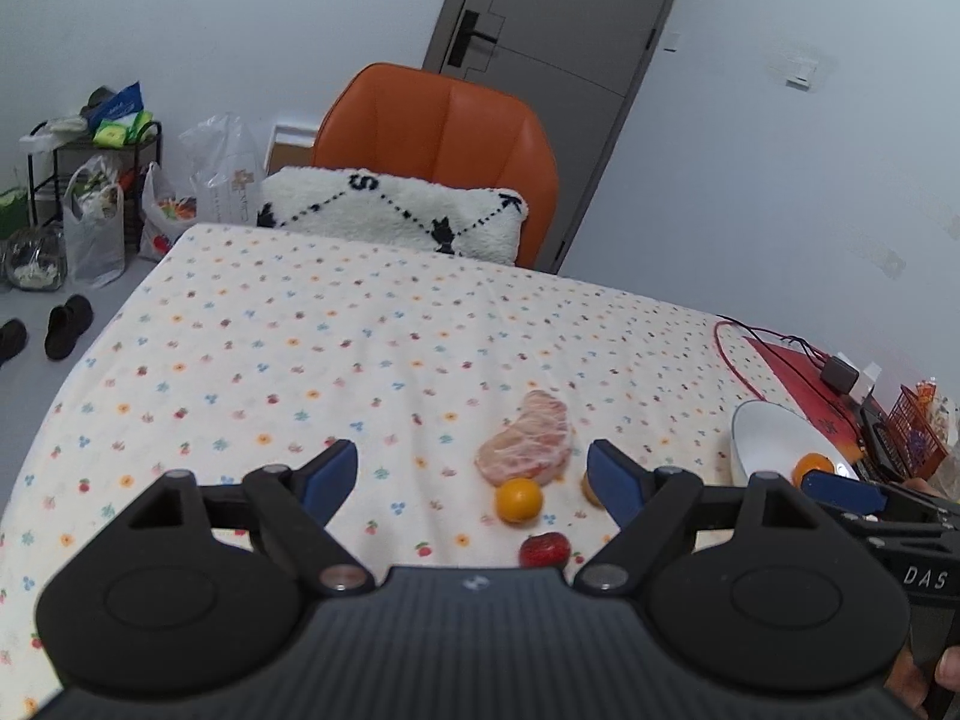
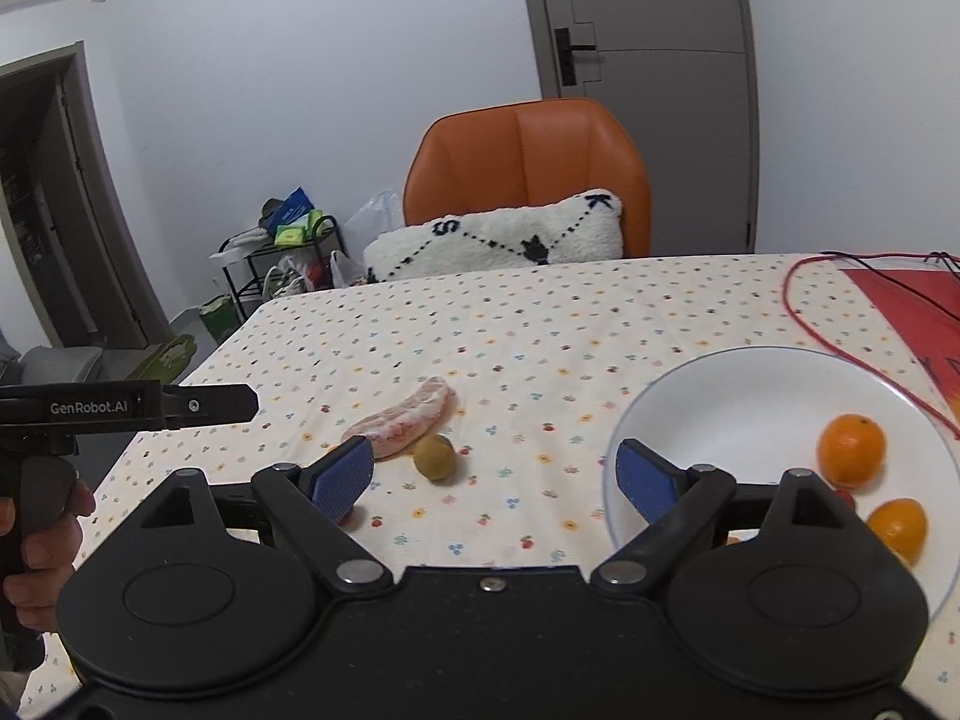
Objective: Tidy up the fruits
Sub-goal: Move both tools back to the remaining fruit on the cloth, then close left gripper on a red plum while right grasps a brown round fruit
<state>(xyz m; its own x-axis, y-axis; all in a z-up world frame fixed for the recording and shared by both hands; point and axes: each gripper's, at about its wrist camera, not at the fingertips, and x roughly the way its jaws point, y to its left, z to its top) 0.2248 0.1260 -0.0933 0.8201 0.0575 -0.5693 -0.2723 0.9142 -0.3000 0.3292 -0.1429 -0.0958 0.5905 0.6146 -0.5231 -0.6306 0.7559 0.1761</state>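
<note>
A pink peeled pomelo piece [image 1: 525, 441] [image 2: 408, 420] lies on the flowered tablecloth. Close by are a small orange [image 1: 518, 500], a strawberry [image 1: 544, 549] and a yellow-green round fruit [image 2: 433, 456]. The white bowl [image 1: 768, 438] [image 2: 720, 408] at the right holds an orange [image 2: 851, 450] [image 1: 813, 468] and a second orange [image 2: 898, 528]. My left gripper [image 1: 474, 474] hovers open just short of the loose fruit, gripping nothing. My right gripper [image 2: 495, 474] is open too, between the loose fruit and the bowl's near rim, its right fingertip [image 2: 642, 474] in front of that rim.
An orange chair [image 1: 438, 126] with a white cushion [image 1: 396, 210] stands at the table's far edge. A red cable [image 2: 798, 312] and red mat [image 2: 900, 306] lie at the right. Bags and a rack [image 1: 96, 192] sit on the floor at left. A hand [image 2: 42, 540] holds the left gripper.
</note>
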